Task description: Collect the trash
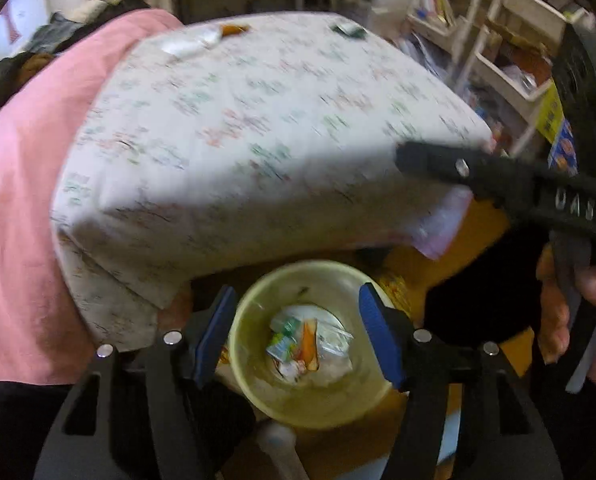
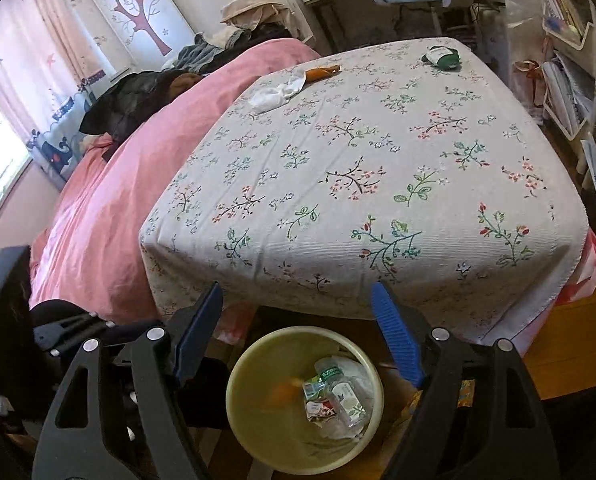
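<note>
Below the near edge of the table (image 2: 378,160), on the floor, stands the bin (image 2: 304,400), with a small bottle (image 2: 344,396) and wrappers already in it. Both grippers hang over its mouth. The left gripper (image 1: 294,336) has its jaws well apart with nothing between the pads; the right gripper (image 2: 298,336) stands wider still, also empty.

Still to collect, at the far side of the table from the bin, lie a crumpled white wrapper (image 2: 276,94), an orange piece (image 2: 322,72) touching its far end, and, well apart toward the far right corner, a green-and-white packet (image 2: 442,56).

The wrapper looks light, soft and likely to crush flat, so a pinch across its bunched middle should do. Its long axis runs from near-left to far-right. The orange piece seems stiffer and narrow; its long axis lies roughly along the far edge, so closing across its width would suit. The packet looks soft and squat, with no clear direction.
</note>
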{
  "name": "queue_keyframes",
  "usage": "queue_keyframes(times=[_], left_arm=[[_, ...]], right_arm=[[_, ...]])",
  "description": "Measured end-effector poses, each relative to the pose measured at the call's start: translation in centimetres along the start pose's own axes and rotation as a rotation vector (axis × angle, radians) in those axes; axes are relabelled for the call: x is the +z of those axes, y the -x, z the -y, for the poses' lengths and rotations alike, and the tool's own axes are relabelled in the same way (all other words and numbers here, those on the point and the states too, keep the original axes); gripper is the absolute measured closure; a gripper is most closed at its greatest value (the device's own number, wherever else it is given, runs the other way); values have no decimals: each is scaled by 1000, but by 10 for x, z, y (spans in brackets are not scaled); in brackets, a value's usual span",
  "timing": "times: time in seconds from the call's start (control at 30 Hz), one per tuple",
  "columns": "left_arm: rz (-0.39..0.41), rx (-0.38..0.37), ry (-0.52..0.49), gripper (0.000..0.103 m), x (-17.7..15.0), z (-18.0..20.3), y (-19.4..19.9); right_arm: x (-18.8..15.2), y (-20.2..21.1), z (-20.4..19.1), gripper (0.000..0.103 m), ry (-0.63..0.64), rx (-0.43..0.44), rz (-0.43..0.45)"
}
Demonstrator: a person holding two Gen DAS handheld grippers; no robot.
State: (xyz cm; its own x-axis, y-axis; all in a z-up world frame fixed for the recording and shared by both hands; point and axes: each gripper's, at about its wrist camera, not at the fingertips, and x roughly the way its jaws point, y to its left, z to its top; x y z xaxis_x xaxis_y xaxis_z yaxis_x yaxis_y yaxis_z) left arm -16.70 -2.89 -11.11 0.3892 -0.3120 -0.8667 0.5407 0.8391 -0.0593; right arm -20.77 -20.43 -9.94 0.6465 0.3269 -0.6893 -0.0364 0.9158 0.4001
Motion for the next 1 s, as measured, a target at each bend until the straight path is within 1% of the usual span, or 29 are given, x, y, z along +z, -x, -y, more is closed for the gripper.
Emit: queue_keyframes(times=[0.03, 0.1, 0.17, 0.27, 0.37, 0.5, 0.67, 1.0], left_arm=[[8, -2, 17, 40, 1, -4, 1], [45, 24, 56, 34, 2, -13, 4], [96, 53, 88, 28, 4, -19, 12], [164, 75, 130, 20, 6, -23, 21], [198, 92, 159, 17, 7, -28, 26], [216, 99, 179, 15, 9, -31, 27], [228, 103, 177, 14, 10, -32, 28], [229, 111, 168, 13, 10, -30, 28]], right_arm=[[0, 1, -1, 27, 0, -4, 4], [0, 0, -1, 26, -1, -12, 9], [-1, -1, -1, 25, 0, -17, 10], [-2, -2, -2, 25, 5, -21, 8], [-2, -2, -4, 25, 9, -24, 8], [-3, -2, -4, 25, 8, -24, 8], [-3, -2, -4, 24, 8, -24, 9], [-2, -3, -7, 24, 25, -30, 6]])
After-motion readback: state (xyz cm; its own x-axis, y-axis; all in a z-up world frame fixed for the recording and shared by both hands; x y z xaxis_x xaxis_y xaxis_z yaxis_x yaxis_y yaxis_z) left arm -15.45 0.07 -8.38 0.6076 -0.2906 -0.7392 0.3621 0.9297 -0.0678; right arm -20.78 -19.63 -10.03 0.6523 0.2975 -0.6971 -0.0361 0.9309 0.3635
